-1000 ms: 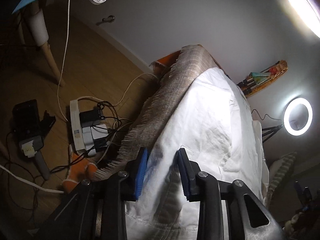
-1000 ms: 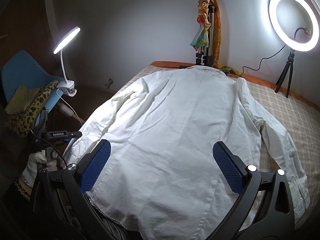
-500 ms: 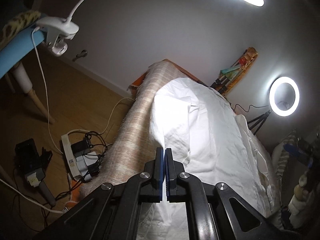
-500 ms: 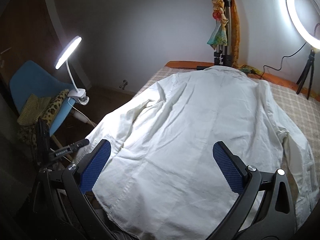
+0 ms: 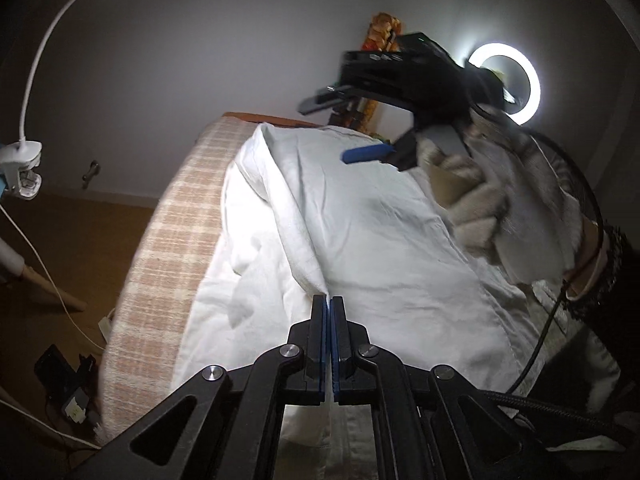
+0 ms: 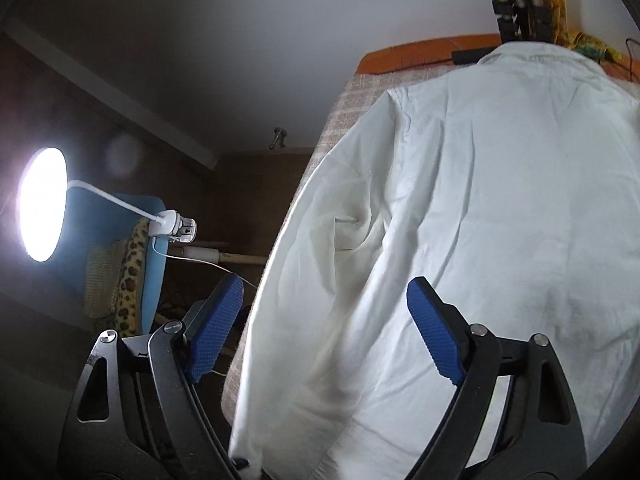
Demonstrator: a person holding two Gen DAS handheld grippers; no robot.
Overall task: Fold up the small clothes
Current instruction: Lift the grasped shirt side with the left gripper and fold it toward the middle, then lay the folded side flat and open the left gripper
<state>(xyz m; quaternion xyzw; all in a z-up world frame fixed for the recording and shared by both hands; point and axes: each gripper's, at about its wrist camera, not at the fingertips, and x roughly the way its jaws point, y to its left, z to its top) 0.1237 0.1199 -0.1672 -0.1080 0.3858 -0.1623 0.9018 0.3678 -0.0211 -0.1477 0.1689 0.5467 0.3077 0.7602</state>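
Observation:
A white long-sleeved shirt point(image 5: 360, 216) lies back-up on a checked beige cloth point(image 5: 180, 216) over the bed; it also shows in the right wrist view point(image 6: 480, 200). My left gripper point(image 5: 330, 308) is shut on a raised fold of the shirt near its left side. My right gripper point(image 6: 320, 316) is open, its fingers straddling the shirt's left sleeve and side; it also shows from the left wrist view point(image 5: 368, 154), hovering above the shirt, held by a gloved hand.
A clip-on lamp point(image 6: 42, 204) is clamped to a blue chair point(image 6: 154, 248) with a leopard-print cloth left of the bed. A ring light point(image 5: 516, 84) and a tripod point(image 6: 516, 4) stand at the far end. Cables and a power strip point(image 5: 76, 396) lie on the floor.
My left gripper has closed on the shirt fold and swung right over the bed. My right gripper has moved left and lower, toward the shirt's left sleeve, still open.

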